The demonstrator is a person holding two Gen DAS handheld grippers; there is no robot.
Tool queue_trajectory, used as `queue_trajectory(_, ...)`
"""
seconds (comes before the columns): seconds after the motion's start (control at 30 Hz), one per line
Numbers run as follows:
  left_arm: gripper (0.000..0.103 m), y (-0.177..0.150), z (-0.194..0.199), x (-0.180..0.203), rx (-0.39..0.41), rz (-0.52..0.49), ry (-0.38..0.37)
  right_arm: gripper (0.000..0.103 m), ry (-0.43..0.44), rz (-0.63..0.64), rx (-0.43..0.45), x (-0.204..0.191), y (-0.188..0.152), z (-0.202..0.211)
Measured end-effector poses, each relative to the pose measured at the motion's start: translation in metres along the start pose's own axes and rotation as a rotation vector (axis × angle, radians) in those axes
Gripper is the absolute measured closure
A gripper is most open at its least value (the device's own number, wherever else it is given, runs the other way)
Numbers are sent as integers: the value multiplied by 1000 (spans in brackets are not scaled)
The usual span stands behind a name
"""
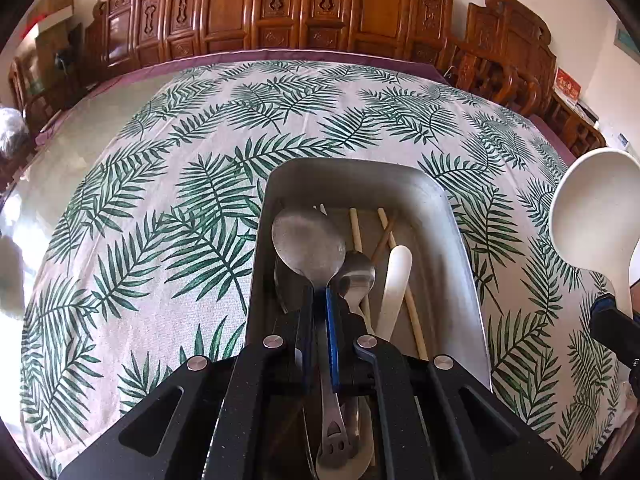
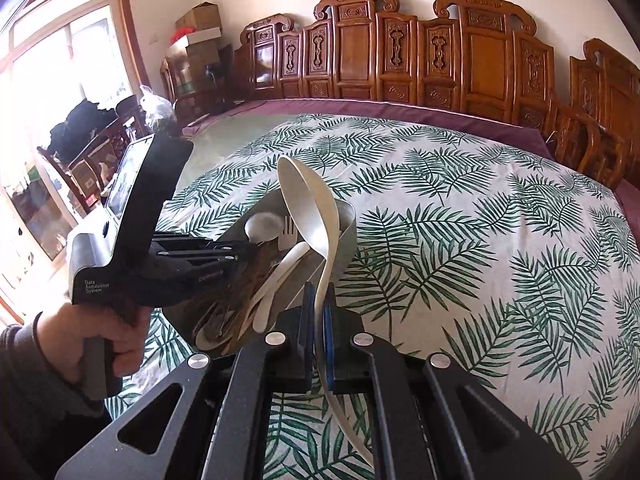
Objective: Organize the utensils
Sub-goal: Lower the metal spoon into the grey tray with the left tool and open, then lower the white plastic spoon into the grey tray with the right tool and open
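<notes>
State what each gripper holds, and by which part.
Left gripper: metal spoon, held at the neck just below the bowl. Right gripper: white ladle, held partway along its handle.

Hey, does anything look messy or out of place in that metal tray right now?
Slightly: in the metal tray, two chopsticks cross instead of lying parallel, and spoons overlap. Nothing looks spilled or damaged.

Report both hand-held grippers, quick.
Left hand-held gripper: shut on metal spoon, over the tray.
Right hand-held gripper: shut on white ladle.
</notes>
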State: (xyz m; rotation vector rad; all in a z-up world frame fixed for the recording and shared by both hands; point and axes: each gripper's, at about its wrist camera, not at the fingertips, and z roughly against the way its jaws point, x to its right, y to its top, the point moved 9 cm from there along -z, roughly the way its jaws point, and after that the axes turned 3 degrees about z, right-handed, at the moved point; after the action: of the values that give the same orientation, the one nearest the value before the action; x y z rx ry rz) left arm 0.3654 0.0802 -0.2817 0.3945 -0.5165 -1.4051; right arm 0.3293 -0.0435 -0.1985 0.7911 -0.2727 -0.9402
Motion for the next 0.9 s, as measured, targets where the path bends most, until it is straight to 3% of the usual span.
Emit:
queue_trajectory(0.13,95,3,7,-1,16,1,-6,98,5,-13,-6,-4,1,-5)
queue_trajectory(0.23,80,5,13,-3,26,3,-17,98,12,-25,-7,-7,3,-7)
queue_trajectory(0.33,74,9,23,-5,51,-5,-14,98,22,-31,-4,-14,7,-11)
queue_trajectory(0.53,46,18,46,-20,106,5,-3,98,52,-48,-2,-28,15,-21)
queue_trajectory(0.9,16,28,71,-56,165,54,28,98,124,-159,-6,-45,30,-60)
